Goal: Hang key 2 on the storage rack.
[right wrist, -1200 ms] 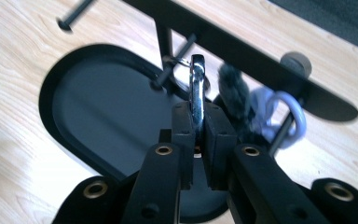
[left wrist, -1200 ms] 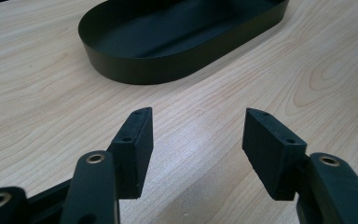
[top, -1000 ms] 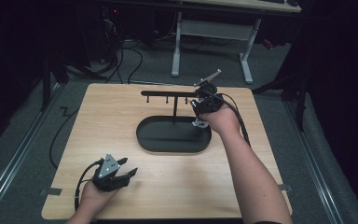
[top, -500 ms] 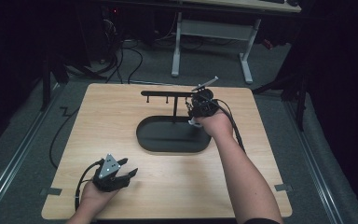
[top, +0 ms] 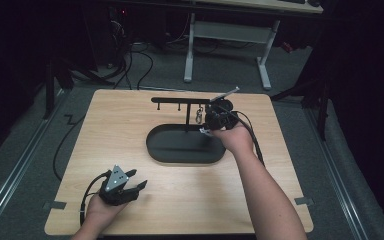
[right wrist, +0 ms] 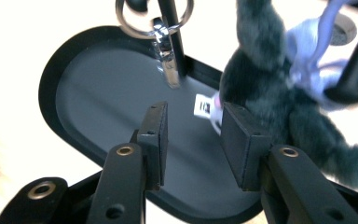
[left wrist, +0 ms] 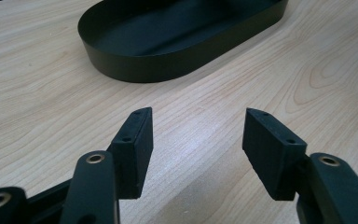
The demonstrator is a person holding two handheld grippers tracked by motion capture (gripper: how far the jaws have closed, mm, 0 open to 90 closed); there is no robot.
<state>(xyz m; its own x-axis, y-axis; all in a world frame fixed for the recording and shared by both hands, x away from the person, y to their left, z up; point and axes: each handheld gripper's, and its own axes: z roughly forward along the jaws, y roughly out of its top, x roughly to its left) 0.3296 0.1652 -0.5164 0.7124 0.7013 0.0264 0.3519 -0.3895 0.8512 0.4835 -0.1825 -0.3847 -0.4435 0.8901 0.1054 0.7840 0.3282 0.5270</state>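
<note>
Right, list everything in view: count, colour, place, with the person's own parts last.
Table: one, light wood, under everything.
Stand: one, black, an oval tray base mid-table with a post and a hook bar above it.
Key clip: one, silver, ring and clasp hanging from the stand beside the post.
Plush toy: one, dark grey and furry with a lilac cord and a white tag, hanging at the stand's right end, just right of the right gripper's jaws.
Desk: one, white legs, on the floor beyond the table.
Cables: several, black, on the grey floor behind.
Left gripper: one, black, near table edge, jaws open, nothing between.
Right gripper: one, black, at the stand, jaws just opening, nothing pressed between.
</note>
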